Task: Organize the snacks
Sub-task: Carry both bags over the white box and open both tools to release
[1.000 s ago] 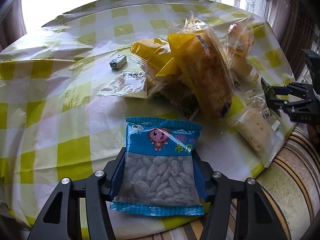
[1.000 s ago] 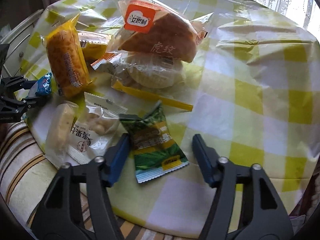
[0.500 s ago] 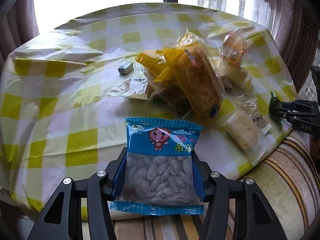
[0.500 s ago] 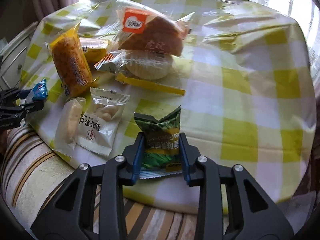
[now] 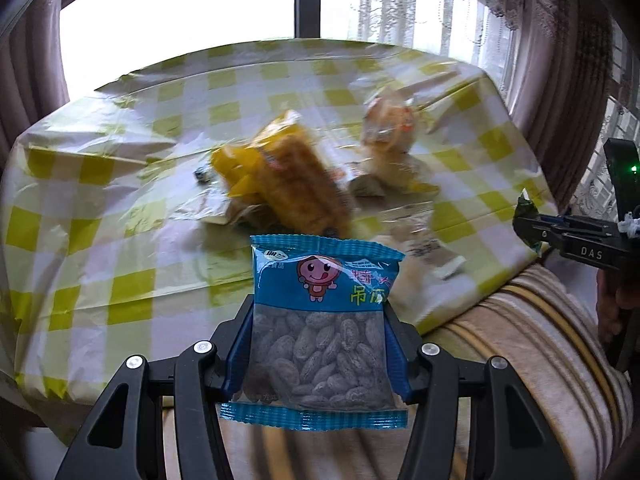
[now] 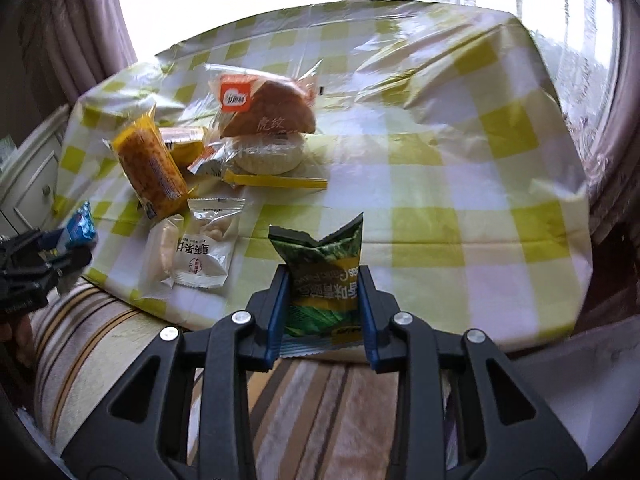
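Meanwhile, the left gripper (image 5: 320,354) clamped a blue packet of seeds (image 5: 322,332), held off the checked tablecloth (image 6: 440,216); the right gripper (image 6: 323,312) pinched a green pea snack bag (image 6: 324,280), the snack pile (image 6: 224,152) at ten o'clock.

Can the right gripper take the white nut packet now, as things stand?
Probably not: the right gripper is already shut on the green snack packet. The white nut packet lies uncovered, but the jaws are full.

Two black grippers with blue pads — left (image 5: 320,356), right (image 6: 324,312) — each hold one packet: a blue-topped clear seed packet (image 5: 320,320) and a crinkled green foil packet (image 6: 326,280).
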`<state>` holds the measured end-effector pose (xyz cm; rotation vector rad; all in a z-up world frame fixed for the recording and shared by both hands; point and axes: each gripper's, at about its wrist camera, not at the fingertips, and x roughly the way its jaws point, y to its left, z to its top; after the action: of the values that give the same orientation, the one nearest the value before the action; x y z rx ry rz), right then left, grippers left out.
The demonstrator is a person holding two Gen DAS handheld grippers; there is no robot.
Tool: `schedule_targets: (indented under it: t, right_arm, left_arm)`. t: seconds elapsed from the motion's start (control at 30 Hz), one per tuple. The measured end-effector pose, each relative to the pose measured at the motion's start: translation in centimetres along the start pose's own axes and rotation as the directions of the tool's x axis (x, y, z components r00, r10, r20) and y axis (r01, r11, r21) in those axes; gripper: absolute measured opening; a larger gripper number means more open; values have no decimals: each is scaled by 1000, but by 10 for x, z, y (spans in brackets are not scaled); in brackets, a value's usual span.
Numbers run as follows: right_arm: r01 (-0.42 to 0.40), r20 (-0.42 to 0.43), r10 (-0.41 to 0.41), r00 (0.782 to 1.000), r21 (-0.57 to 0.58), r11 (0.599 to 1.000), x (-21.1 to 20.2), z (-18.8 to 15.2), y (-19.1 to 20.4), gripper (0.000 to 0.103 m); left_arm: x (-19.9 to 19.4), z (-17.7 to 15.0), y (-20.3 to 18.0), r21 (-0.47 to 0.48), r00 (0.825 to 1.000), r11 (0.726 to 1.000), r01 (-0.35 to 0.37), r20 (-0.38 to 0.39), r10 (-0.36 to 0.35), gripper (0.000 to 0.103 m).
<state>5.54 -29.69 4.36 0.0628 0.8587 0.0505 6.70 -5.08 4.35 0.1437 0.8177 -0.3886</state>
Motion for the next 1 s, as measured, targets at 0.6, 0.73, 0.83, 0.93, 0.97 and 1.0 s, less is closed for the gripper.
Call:
schedule_targets:
  t: [0.6, 0.73, 0.83, 0.93, 0.97, 1.0]
  right_arm:
    - [59, 46, -71, 996, 218, 974, -75, -64, -80, 36]
    - [100, 32, -113, 993, 276, 956, -86, -84, -108, 36]
    - [139, 17, -153, 988, 331, 933, -95, -98, -132, 36]
    - [183, 3, -198, 980, 360, 915, -101, -109, -147, 36]
    - [192, -1, -207, 978, 374, 907, -103, -113, -152, 36]
    - [205, -7, -221, 975, 393, 896, -105, -116, -159, 36]
  left_arm:
    - [5, 20, -137, 185, 974, 956, 227, -21, -227, 56]
    - [13, 27, -180, 238, 954, 924, 298, -47, -295, 56]
    - [20, 32, -216, 281, 933, 890, 359, -79, -351, 56]
    - [29, 35, -246, 309, 911, 858, 411, -115, -396, 56]
    - [32, 36, -256, 316, 904, 847, 428, -130, -408, 56]
    - [36, 37, -267, 322, 895, 835, 446, -148, -421, 56]
